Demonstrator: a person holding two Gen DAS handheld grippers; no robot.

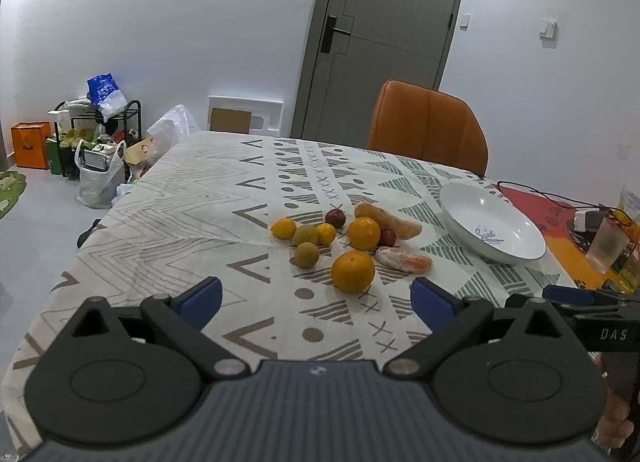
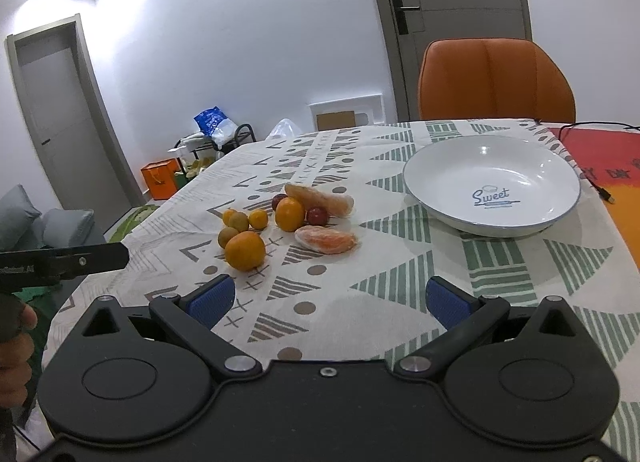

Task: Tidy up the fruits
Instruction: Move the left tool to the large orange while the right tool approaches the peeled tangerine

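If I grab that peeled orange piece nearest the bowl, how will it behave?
The peeled orange segment cluster shows bare pith, so it is probably soft and may squash or split under firm squeezing. It lies flat on the patterned tablecloth, so it is unlikely to roll, unlike the round orange.

Ten fruits, one plate, one chair.

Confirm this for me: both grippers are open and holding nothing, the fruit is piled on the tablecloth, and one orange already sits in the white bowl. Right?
Not quite. The white bowl holds no fruit, as the right wrist view shows. All the fruit lies on the tablecloth. The left gripper and right gripper are open and hold nothing.
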